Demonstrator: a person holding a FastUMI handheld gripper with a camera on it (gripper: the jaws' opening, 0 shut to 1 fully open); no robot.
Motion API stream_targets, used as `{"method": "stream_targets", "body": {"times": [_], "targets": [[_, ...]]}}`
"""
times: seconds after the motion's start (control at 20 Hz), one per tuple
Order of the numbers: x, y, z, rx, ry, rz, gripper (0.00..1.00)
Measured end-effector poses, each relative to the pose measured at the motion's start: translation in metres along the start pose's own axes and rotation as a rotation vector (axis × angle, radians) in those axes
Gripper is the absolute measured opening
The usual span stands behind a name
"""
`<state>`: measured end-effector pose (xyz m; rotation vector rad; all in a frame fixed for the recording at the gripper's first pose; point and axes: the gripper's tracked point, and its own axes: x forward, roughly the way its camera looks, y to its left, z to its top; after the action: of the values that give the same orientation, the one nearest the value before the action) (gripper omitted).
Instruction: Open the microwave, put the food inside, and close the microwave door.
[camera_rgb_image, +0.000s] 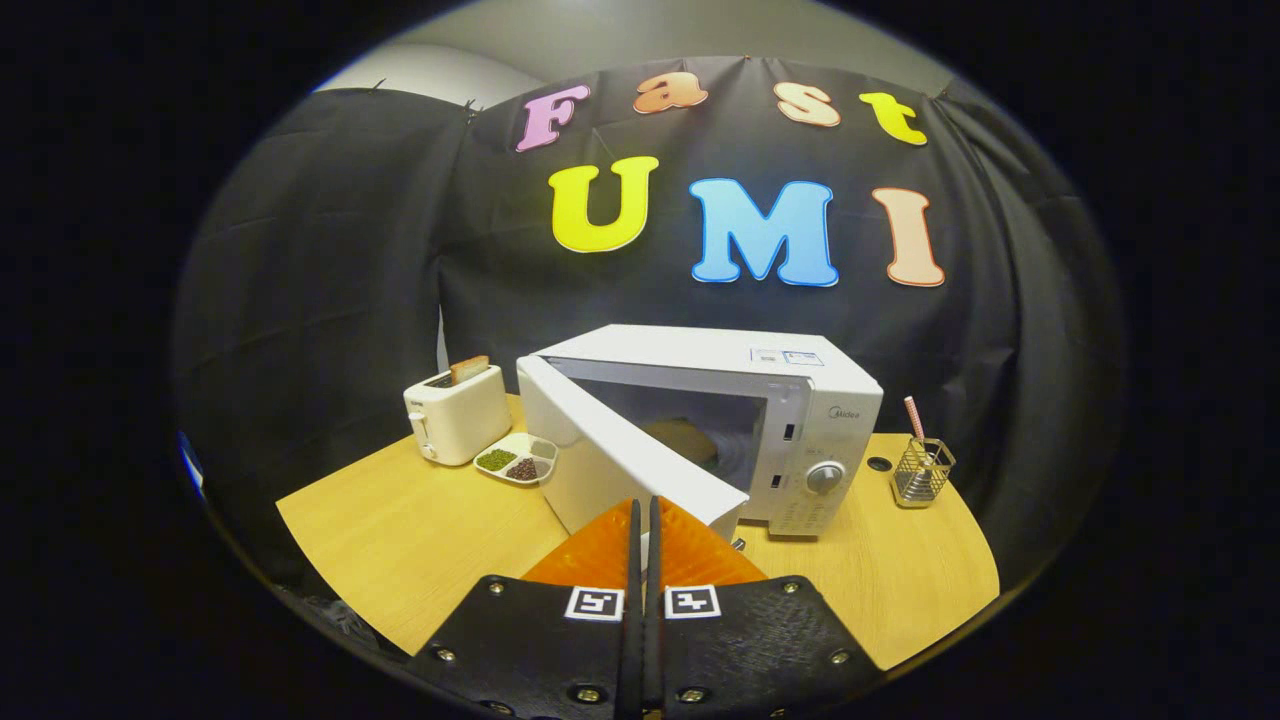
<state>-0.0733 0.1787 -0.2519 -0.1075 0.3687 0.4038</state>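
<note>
A white microwave (800, 420) stands on the wooden table, a little beyond my fingers. Its door (620, 460) hangs partly open, swung out toward me on its left hinge. Through the gap I see a brown piece of food (685, 440) lying inside the cavity. My gripper (645, 510) is shut, its two orange fingers (600, 550) pressed together with nothing between them. The fingertips sit just in front of the door's lower free edge; whether they touch it I cannot tell.
A white toaster (455, 412) with a slice of bread stands left of the microwave. A divided dish (517, 460) of green and dark beans lies beside it. A wire cup (922, 470) with a straw stands to the right. The table (400, 530) has a rounded front edge.
</note>
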Motion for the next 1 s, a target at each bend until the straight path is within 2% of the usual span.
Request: {"method": "stream_targets", "body": {"times": [0.4,1.0], "targets": [[0.028,-0.036,0.010,0.028,-0.020,-0.068,0.01],[0.101,-0.096,0.035,0.137,-0.035,-0.209,0.01]]}}
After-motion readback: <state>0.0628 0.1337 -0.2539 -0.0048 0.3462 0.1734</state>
